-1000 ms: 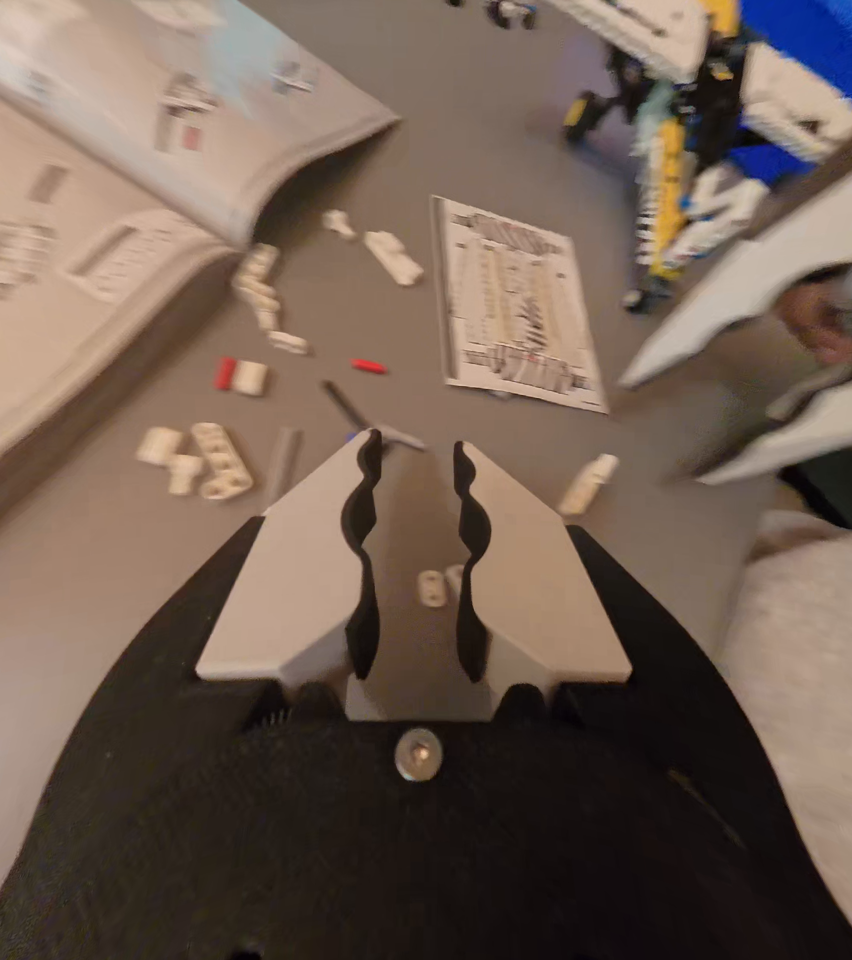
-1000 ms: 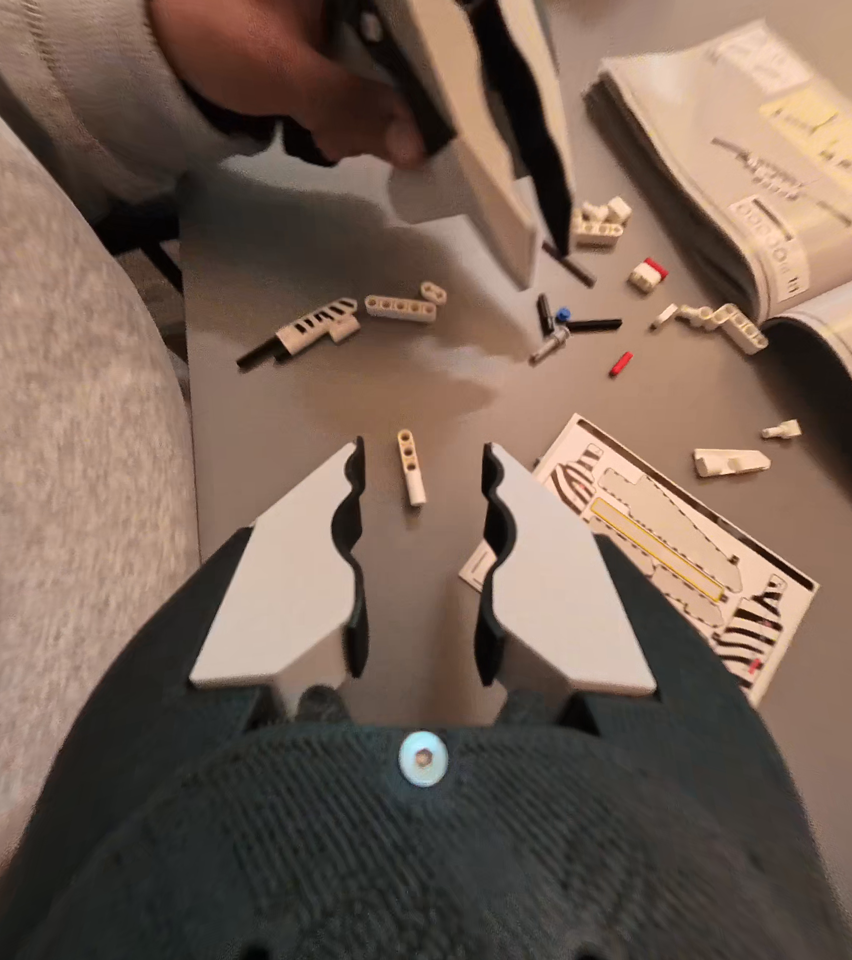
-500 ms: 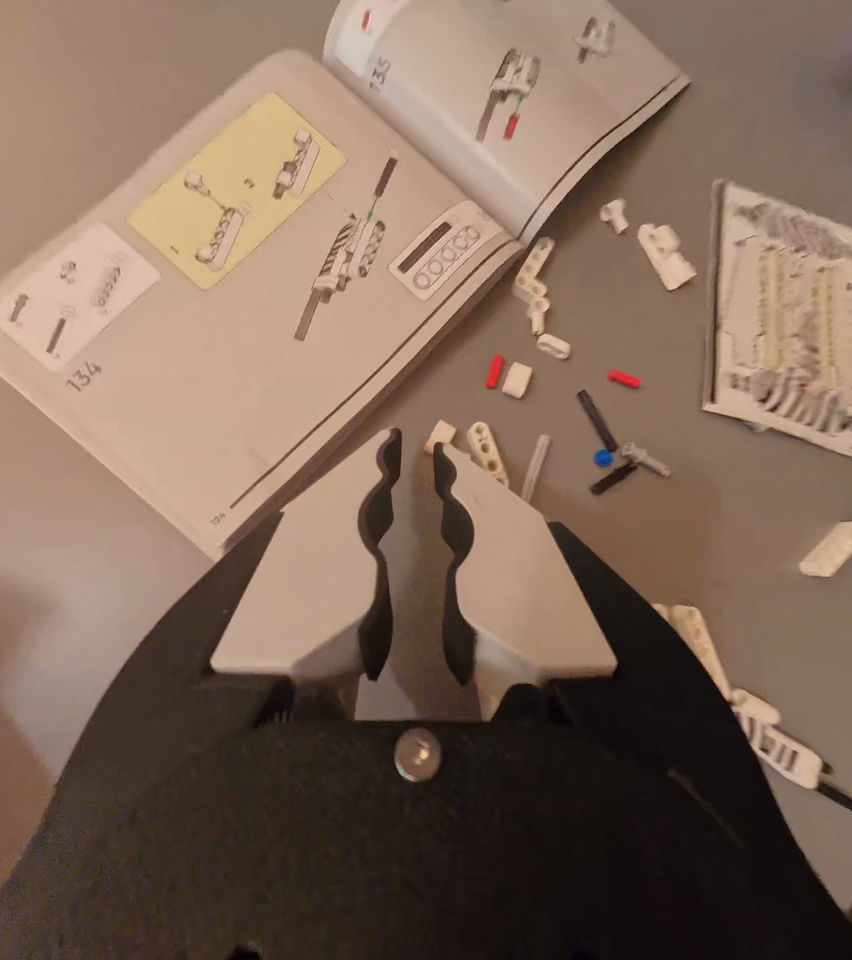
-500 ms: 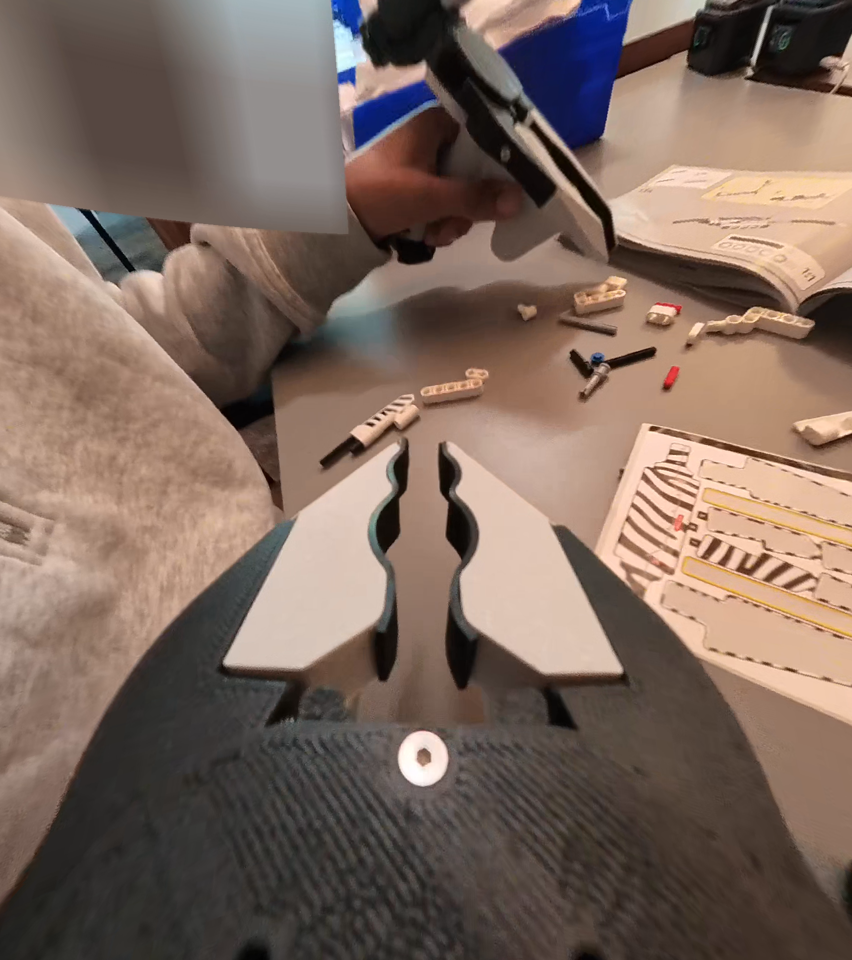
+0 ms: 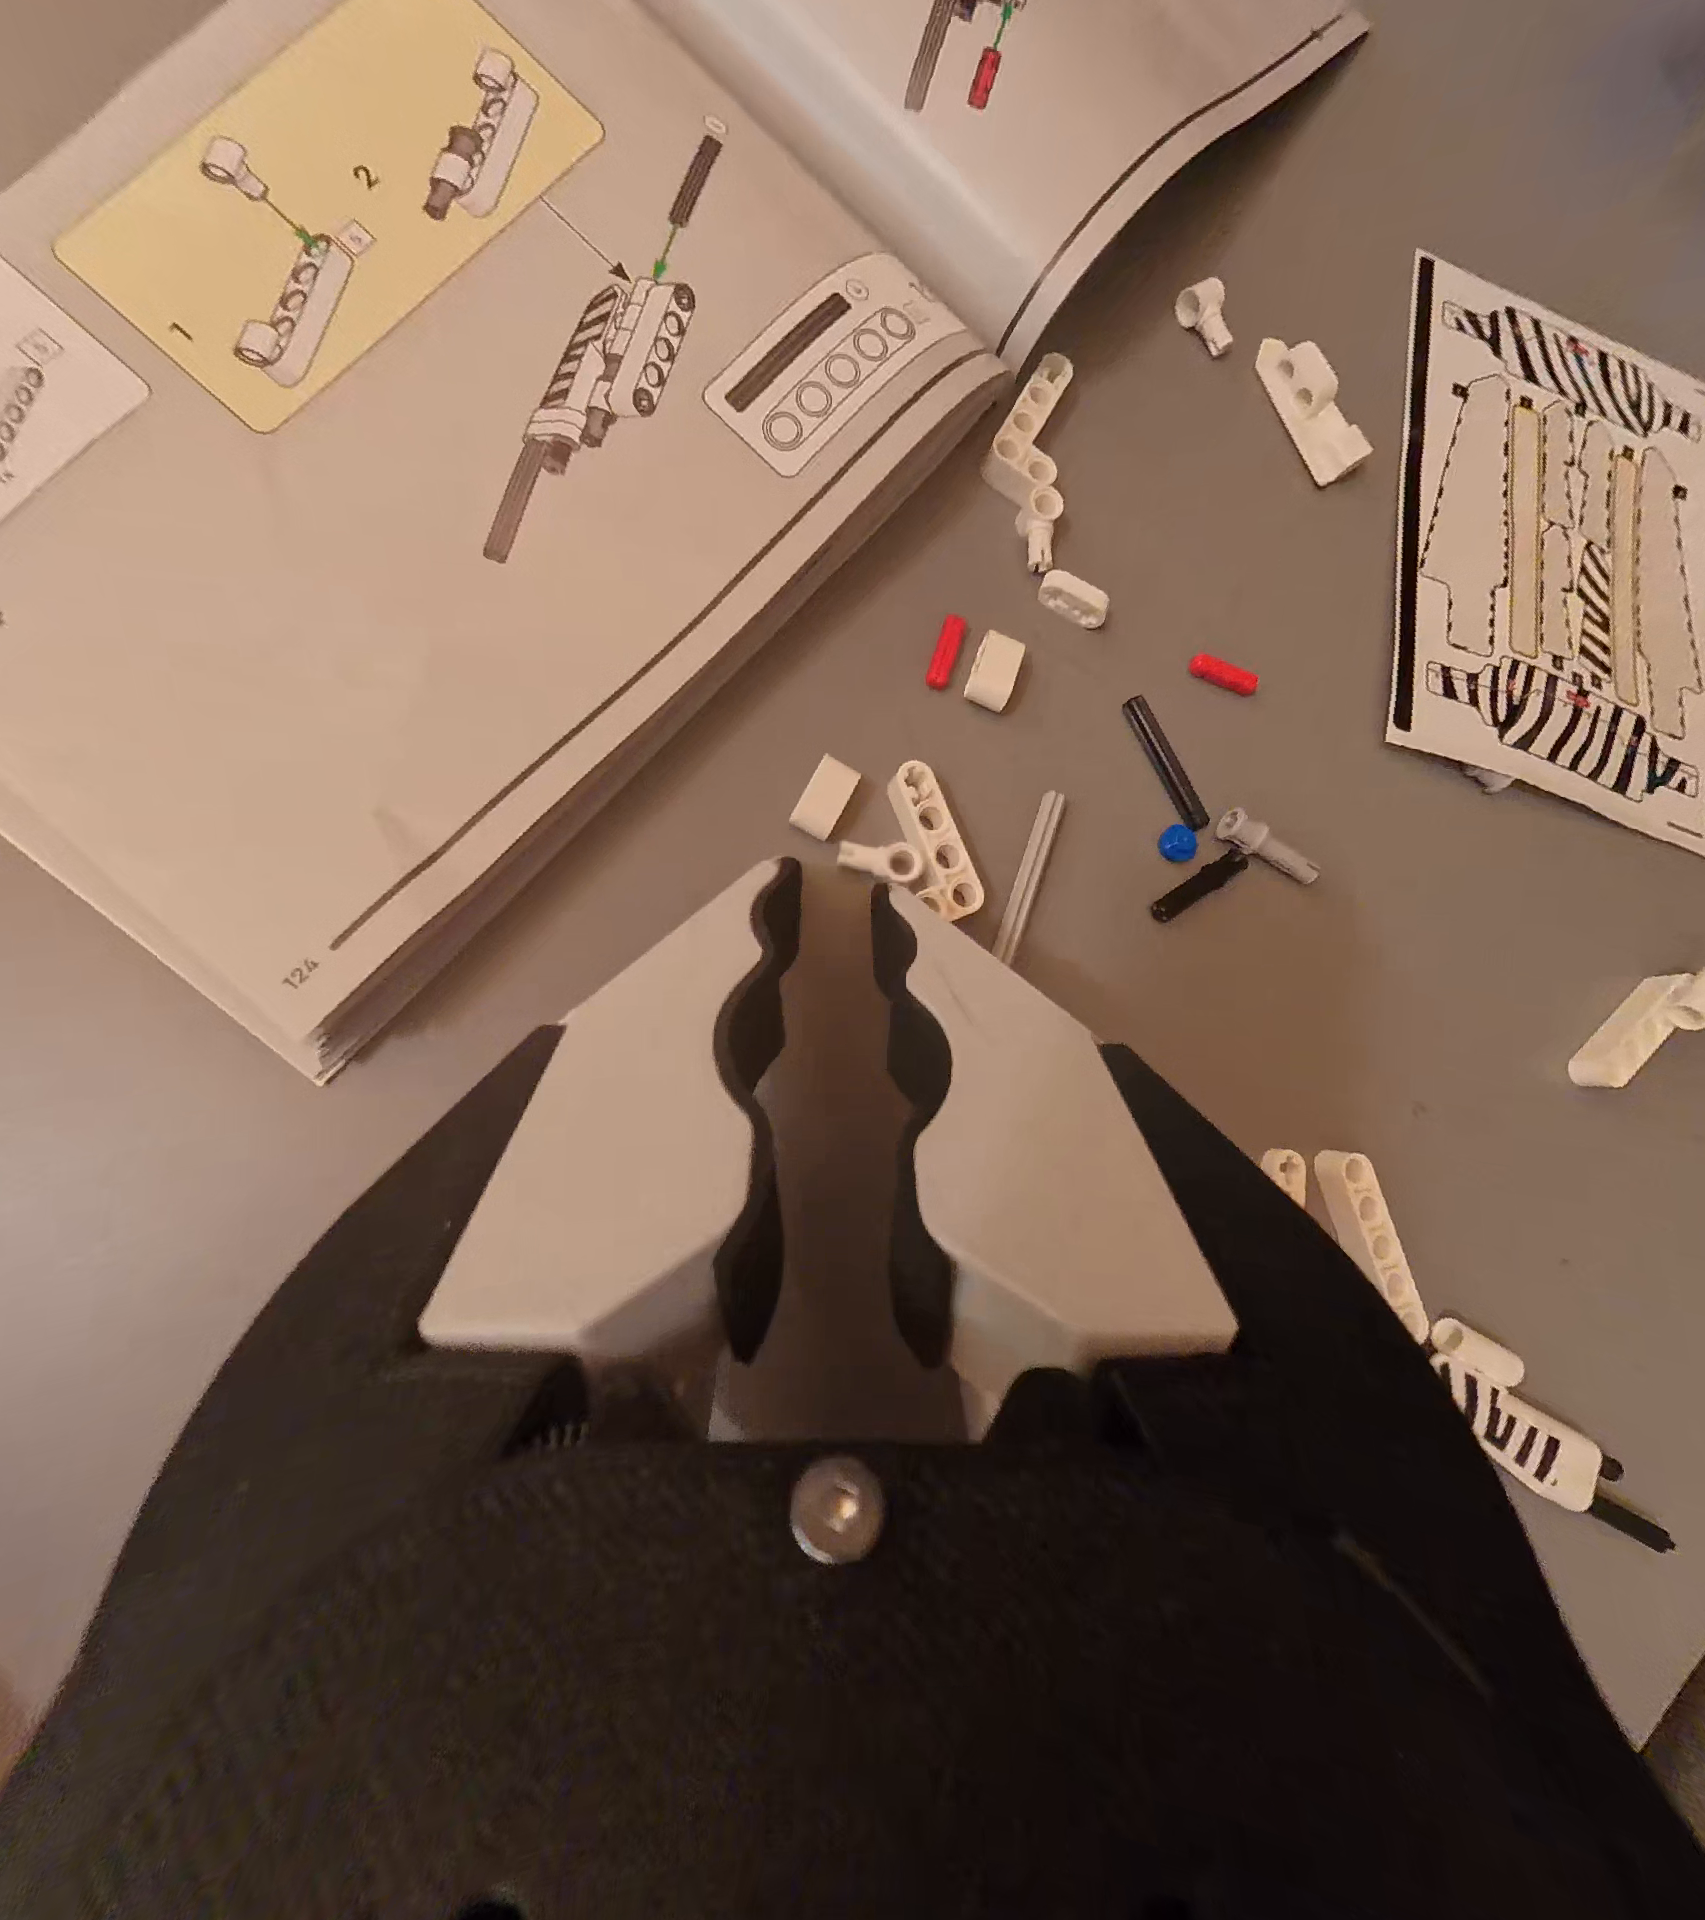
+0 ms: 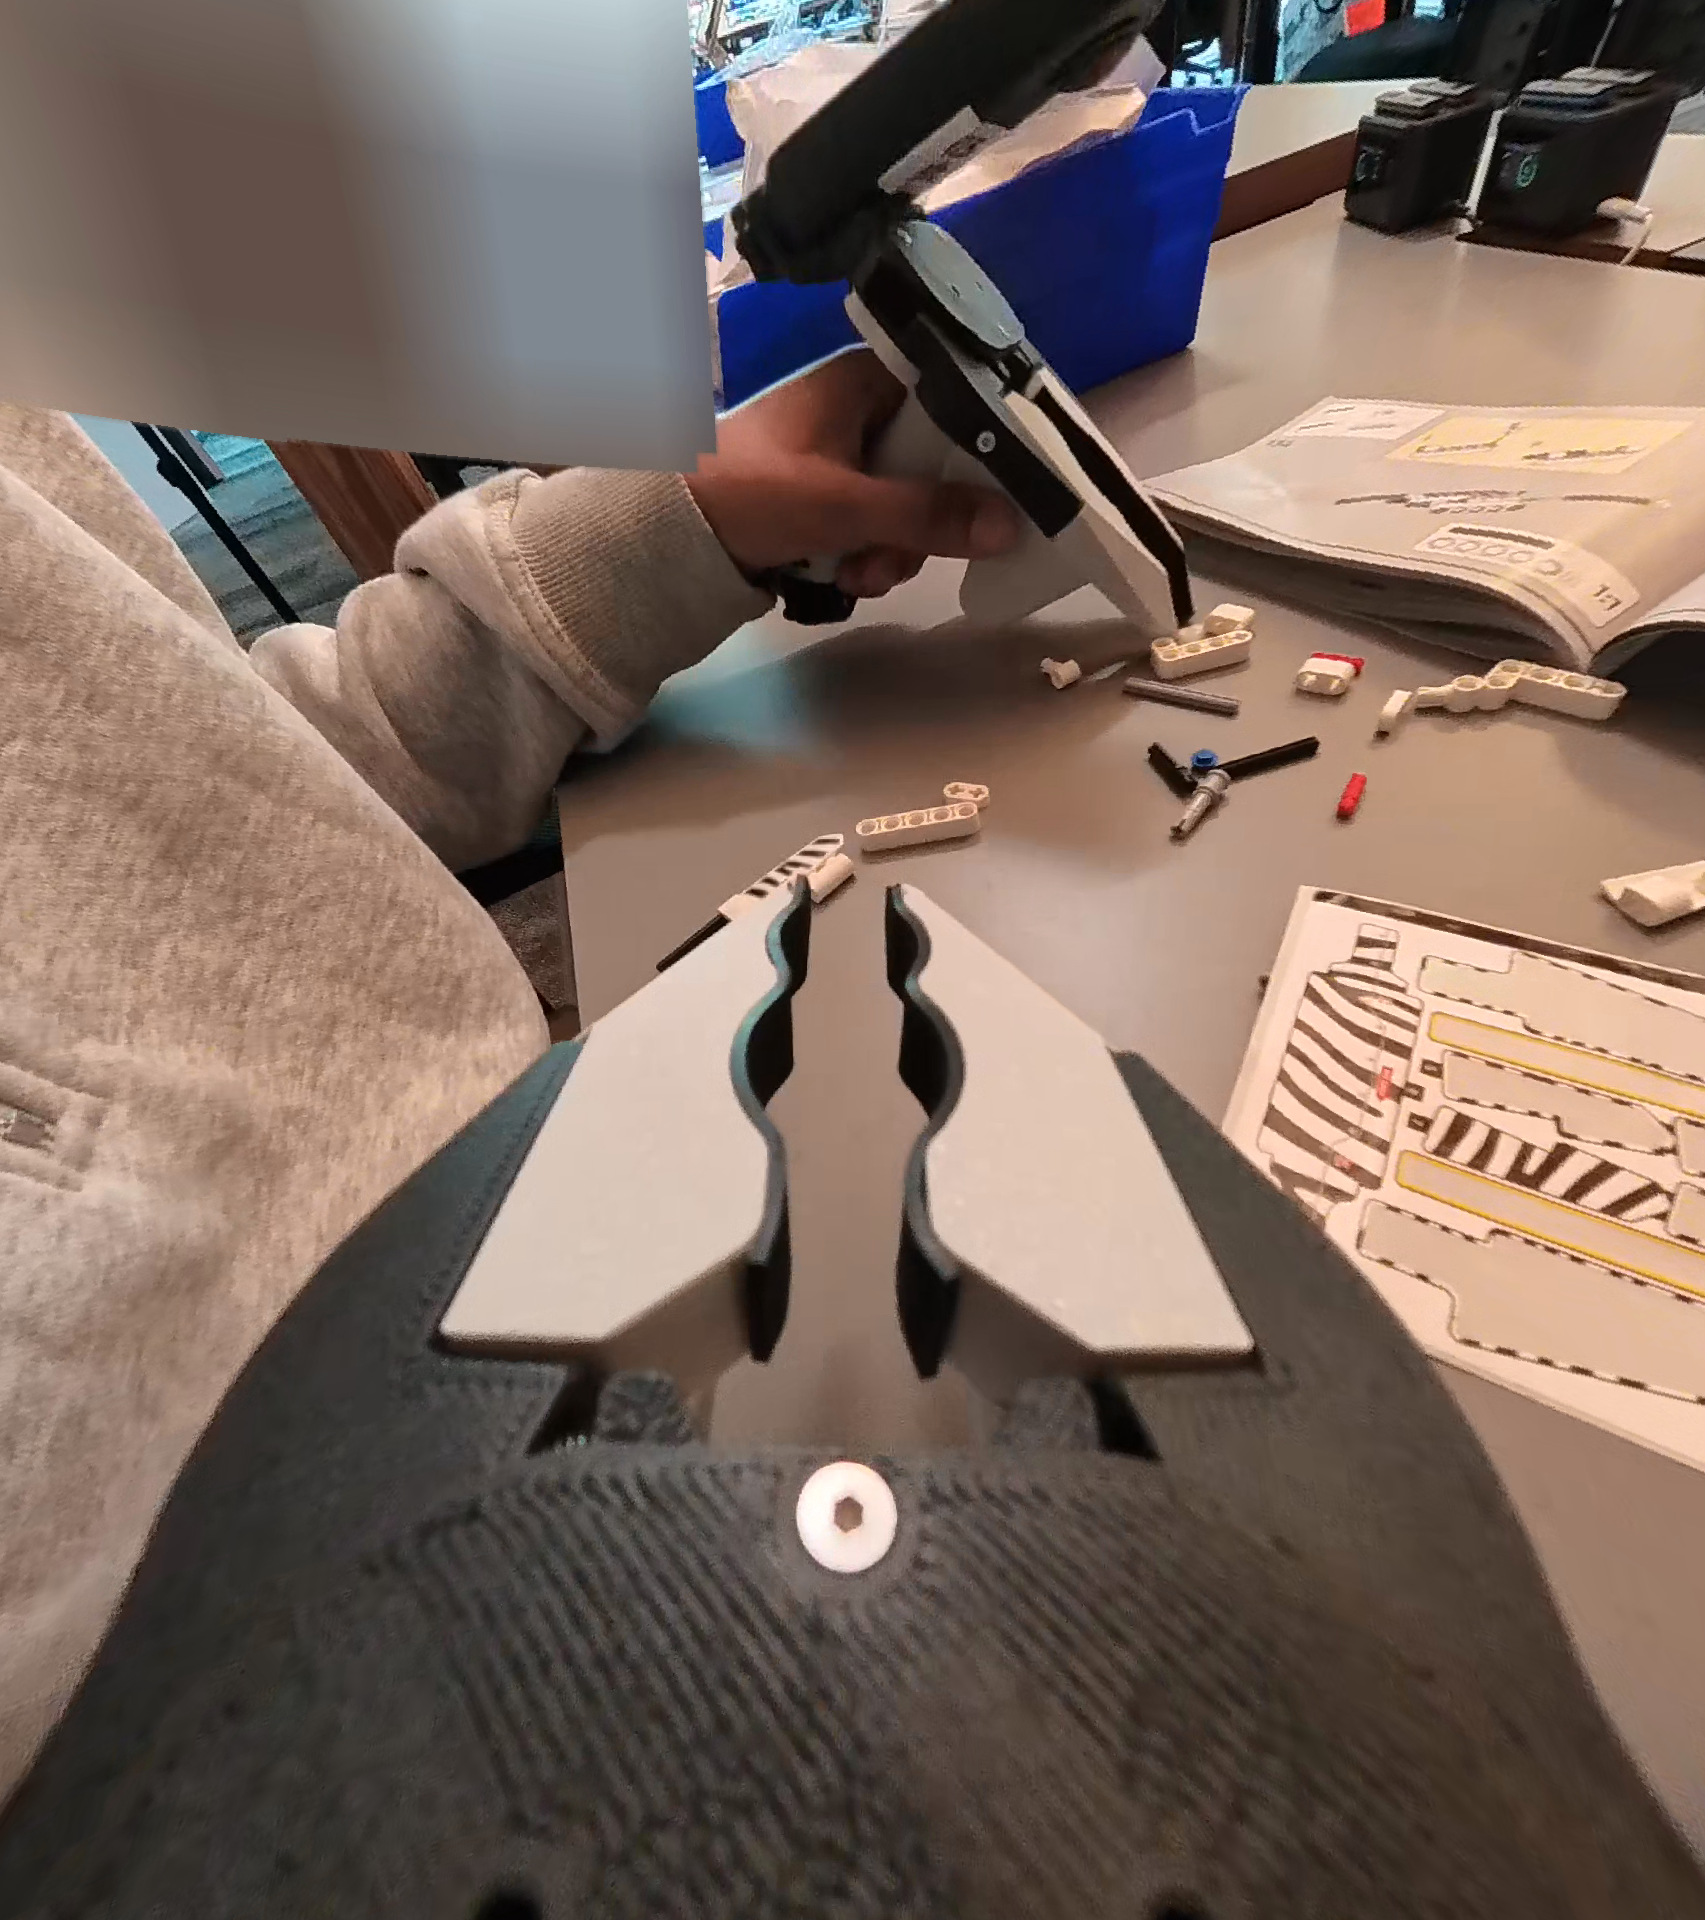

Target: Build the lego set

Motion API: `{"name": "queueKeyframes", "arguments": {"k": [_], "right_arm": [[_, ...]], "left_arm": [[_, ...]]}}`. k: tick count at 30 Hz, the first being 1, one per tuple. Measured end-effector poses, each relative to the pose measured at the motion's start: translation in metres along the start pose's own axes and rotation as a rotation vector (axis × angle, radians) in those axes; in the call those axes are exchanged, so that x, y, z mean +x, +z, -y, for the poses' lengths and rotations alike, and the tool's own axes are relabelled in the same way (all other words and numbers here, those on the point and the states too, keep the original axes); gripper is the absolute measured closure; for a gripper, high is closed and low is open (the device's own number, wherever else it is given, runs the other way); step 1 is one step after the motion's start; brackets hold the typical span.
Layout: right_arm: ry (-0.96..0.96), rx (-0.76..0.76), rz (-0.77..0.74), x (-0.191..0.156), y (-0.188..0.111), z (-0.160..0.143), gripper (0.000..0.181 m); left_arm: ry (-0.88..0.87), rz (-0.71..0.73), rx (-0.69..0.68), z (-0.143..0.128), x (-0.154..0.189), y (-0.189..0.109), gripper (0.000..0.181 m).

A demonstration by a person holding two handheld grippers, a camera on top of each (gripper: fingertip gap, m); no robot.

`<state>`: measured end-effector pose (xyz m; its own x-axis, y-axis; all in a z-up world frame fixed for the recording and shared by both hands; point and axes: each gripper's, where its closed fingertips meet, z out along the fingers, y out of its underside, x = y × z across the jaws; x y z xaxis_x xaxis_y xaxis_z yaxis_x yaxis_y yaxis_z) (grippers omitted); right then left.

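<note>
In the left wrist view, the left gripper (image 5: 832, 894) hangs with jaws narrowly parted and empty, tips just above a white holed beam (image 5: 936, 840) beside the open instruction booklet (image 5: 391, 582). In the right wrist view, the right gripper (image 6: 848, 902) is likewise narrow and empty, above the grey table (image 6: 1087, 935) near a striped piece (image 6: 794, 871).

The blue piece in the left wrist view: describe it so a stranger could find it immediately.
Start at the striped sticker sheet on the grey table and move toward the open manual. Among the scattered loose parts lies a small round blue piece, between two black rods. Nothing else nearby is blue.
</note>
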<state>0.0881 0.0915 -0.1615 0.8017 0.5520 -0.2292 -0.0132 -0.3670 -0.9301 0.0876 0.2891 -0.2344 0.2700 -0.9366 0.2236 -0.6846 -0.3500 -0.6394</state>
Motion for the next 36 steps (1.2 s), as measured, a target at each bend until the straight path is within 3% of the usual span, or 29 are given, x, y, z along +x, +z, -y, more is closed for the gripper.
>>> {"name": "queueKeyframes", "arguments": {"k": [12, 15, 22, 27, 30, 33, 36], "right_arm": [[0.012, 0.016, 0.008, -0.003, 0.002, 0.001, 0.167], [0.014, 0.016, 0.007, -0.003, 0.002, 0.001, 0.167], [0.013, 0.016, -0.003, -0.002, 0.000, 0.001, 0.163], [-0.078, 0.036, -0.091, 0.012, -0.004, 0.012, 0.157], [-0.151, 0.127, -0.158, 0.024, -0.007, 0.038, 0.161], [-0.098, 0.287, -0.075, 0.019, -0.009, 0.068, 0.174], [-0.087, 0.264, -0.036, 0.020, -0.004, 0.068, 0.173]], "left_arm": [[0.113, -0.001, 0.019, 0.001, 0.007, 0.003, 0.168], [0.136, -0.012, 0.014, 0.000, 0.010, 0.003, 0.177], [0.084, -0.028, 0.061, 0.007, 0.009, -0.008, 0.178], [0.072, -0.265, 0.187, 0.026, 0.050, -0.034, 0.179], [0.139, -0.414, 0.232, 0.032, 0.085, -0.048, 0.178], [0.276, -0.564, 0.265, 0.029, 0.123, -0.058, 0.178], [0.351, -0.622, 0.276, 0.022, 0.144, -0.054, 0.179]]}}
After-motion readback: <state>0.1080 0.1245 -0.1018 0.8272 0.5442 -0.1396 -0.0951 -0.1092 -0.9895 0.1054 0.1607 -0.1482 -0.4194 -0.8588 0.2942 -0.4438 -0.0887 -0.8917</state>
